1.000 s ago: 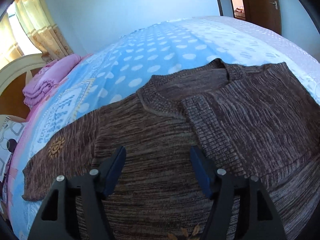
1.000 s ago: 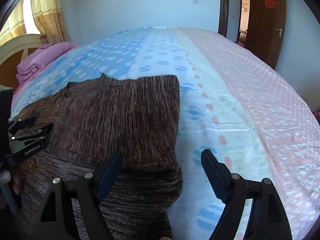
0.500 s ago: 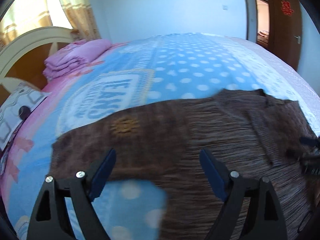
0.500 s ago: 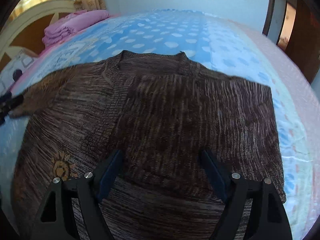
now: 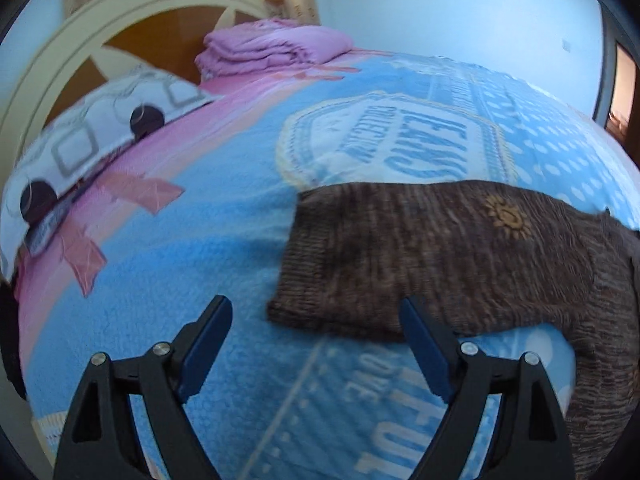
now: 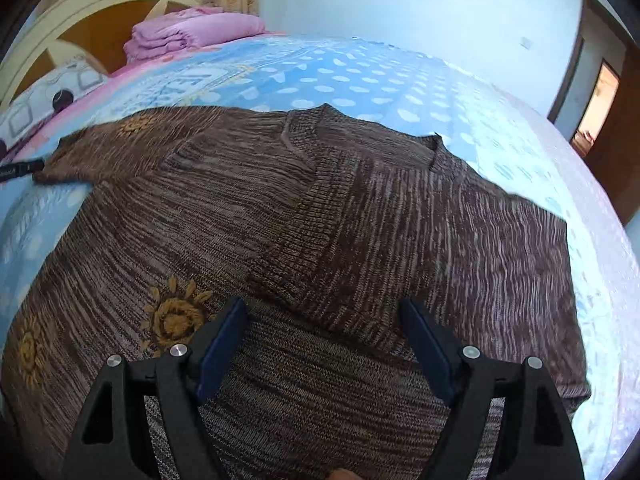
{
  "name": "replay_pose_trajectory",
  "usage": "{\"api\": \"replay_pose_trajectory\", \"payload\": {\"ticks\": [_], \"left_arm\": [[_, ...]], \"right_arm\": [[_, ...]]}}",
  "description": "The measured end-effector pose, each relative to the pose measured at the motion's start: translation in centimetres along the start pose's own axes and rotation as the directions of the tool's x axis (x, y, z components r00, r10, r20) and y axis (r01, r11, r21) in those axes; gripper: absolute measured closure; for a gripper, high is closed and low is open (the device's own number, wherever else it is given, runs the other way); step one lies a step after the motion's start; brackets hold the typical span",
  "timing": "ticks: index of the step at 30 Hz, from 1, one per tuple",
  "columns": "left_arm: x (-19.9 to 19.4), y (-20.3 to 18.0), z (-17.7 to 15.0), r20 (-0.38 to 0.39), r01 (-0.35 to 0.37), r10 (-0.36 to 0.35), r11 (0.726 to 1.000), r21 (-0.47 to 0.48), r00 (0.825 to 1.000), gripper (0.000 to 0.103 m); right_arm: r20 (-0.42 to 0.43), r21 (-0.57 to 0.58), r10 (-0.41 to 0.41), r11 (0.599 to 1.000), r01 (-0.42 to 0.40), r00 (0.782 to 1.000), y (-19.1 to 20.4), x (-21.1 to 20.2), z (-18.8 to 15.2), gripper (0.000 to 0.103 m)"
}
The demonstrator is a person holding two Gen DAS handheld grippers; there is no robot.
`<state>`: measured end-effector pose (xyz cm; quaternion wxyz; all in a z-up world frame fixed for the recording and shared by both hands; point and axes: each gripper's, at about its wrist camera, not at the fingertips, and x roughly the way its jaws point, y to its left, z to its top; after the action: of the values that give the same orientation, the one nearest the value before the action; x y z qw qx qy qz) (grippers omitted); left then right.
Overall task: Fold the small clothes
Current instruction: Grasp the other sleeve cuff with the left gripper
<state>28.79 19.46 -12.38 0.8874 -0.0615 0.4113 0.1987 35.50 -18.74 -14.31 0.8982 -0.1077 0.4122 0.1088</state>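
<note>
A brown knit sweater [image 6: 320,220] with embroidered yellow suns lies flat on the bed. Its right sleeve is folded over the chest; its left sleeve [image 5: 420,256] stretches out to the side. My left gripper [image 5: 316,324] is open and empty, just above the cuff end of that outstretched sleeve. My right gripper [image 6: 324,324] is open and empty, hovering over the sweater's body near the folded sleeve's cuff. A tip of the left gripper [image 6: 24,168] shows at the sleeve cuff in the right wrist view.
The bed has a blue and pink printed cover [image 5: 200,240]. A folded pink blanket [image 5: 276,48] and a patterned pillow [image 5: 92,136] lie by the cream headboard [image 5: 80,36]. A brown door [image 6: 612,120] stands at the far right.
My left gripper has swung left from over the sweater's chest out to the left sleeve's cuff. My right gripper has moved left from the sweater's right edge to over its body.
</note>
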Motion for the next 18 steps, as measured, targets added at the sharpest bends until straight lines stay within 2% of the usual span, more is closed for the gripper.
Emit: {"api": "replay_pose_trajectory", "payload": {"ticks": [6, 10, 13, 15, 17, 18], "left_arm": [[1.3, 1.8, 0.5, -0.030, 0.044, -0.048, 0.992, -0.115, 0.998, 0.015], [1.9, 2.4, 1.3, -0.010, 0.010, -0.012, 0.988, -0.153, 1.000, 0.015], [3.1, 2.1, 2.0, -0.020, -0.006, 0.003, 0.991, -0.136, 1.000, 0.015], [3.8, 1.8, 2.1, -0.024, -0.013, 0.010, 0.992, -0.125, 1.000, 0.019], [5.0, 1.5, 2.1, -0.060, 0.005, -0.012, 0.994, -0.113, 0.998, 0.031], [5.3, 1.4, 2.1, -0.066, 0.013, -0.021, 0.993, -0.120, 0.998, 0.031]], "right_arm": [[0.012, 0.004, -0.014, 1.000, 0.014, 1.000, -0.1, -0.4, -0.5, 0.020], [0.016, 0.009, -0.015, 1.000, 0.015, 1.000, -0.1, -0.4, -0.6, 0.019], [0.018, 0.006, -0.020, 1.000, 0.020, 1.000, -0.1, -0.3, -0.7, 0.018], [0.019, 0.006, -0.022, 1.000, 0.022, 1.000, -0.1, -0.3, -0.7, 0.018], [0.021, 0.005, -0.025, 1.000, 0.025, 0.999, 0.0, -0.3, -0.7, 0.018], [0.021, 0.005, -0.027, 1.000, 0.027, 0.999, 0.0, -0.3, -0.8, 0.017]]}}
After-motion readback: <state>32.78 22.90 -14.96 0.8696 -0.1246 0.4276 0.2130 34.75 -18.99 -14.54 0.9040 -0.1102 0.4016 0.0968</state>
